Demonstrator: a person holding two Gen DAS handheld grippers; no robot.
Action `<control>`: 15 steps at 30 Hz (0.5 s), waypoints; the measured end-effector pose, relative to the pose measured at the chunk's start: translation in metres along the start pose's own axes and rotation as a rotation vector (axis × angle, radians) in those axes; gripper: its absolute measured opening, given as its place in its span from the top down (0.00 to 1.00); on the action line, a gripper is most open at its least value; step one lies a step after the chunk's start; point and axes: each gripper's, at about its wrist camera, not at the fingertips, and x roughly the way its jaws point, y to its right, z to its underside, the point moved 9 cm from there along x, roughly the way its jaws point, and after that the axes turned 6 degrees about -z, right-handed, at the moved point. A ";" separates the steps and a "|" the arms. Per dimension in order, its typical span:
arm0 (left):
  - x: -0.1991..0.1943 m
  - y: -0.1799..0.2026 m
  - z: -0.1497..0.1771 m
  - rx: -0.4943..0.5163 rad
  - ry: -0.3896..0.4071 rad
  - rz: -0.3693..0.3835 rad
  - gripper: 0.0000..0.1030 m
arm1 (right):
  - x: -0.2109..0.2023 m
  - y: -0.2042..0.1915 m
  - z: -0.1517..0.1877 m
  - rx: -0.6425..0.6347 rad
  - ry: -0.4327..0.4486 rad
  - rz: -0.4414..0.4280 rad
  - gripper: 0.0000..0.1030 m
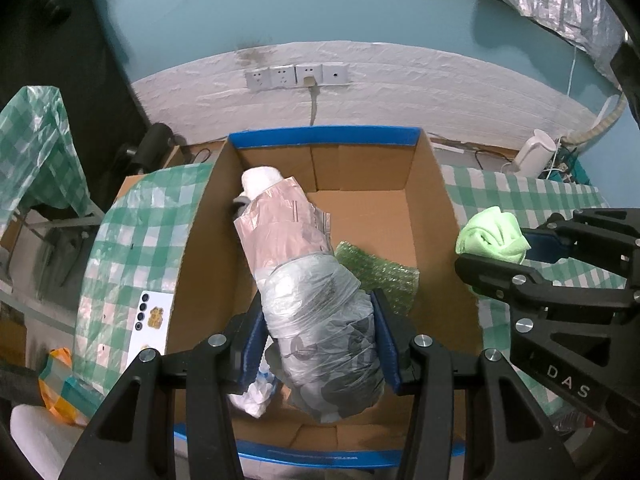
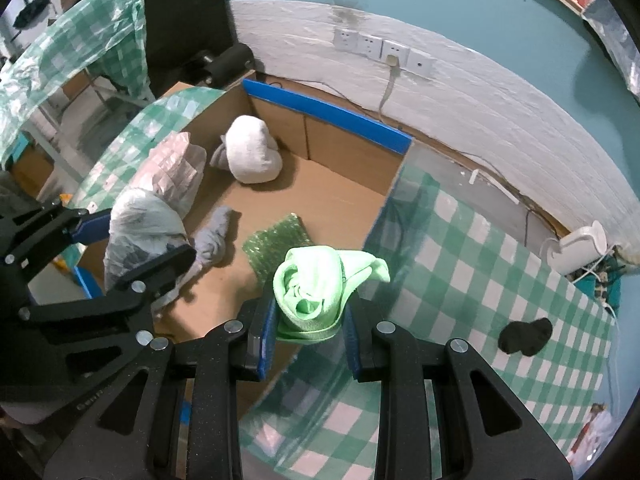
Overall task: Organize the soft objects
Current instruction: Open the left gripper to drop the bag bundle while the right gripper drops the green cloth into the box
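Note:
My left gripper (image 1: 320,340) is shut on a long bundle wrapped in grey and pink plastic (image 1: 316,312), held over the open cardboard box (image 1: 432,200). The same bundle (image 2: 144,216) shows in the right wrist view at the box's left side. My right gripper (image 2: 310,336) is shut on a rolled light green cloth (image 2: 316,288), just above the box's right wall; the cloth (image 1: 494,234) also appears at the right of the left wrist view. Inside the box lie a white rolled sock (image 2: 252,152), a grey cloth (image 2: 214,236) and green bubble wrap (image 2: 276,240).
The box stands on a table with a green checked cover (image 2: 480,280). A black sock (image 2: 526,336) lies on it at the right. A white kettle (image 2: 580,248) stands near the far right edge. A phone case (image 1: 150,324) rests left of the box. Wall sockets (image 1: 296,76) are behind.

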 end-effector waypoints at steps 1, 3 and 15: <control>0.001 -0.001 0.001 -0.001 -0.003 -0.002 0.52 | 0.001 -0.001 0.000 -0.001 -0.002 -0.003 0.74; 0.003 -0.004 0.003 -0.007 -0.012 -0.010 0.52 | 0.004 -0.003 0.000 -0.001 -0.007 -0.008 0.74; 0.012 -0.012 0.006 -0.036 -0.047 -0.023 0.48 | 0.009 -0.004 -0.004 0.024 0.001 -0.048 0.70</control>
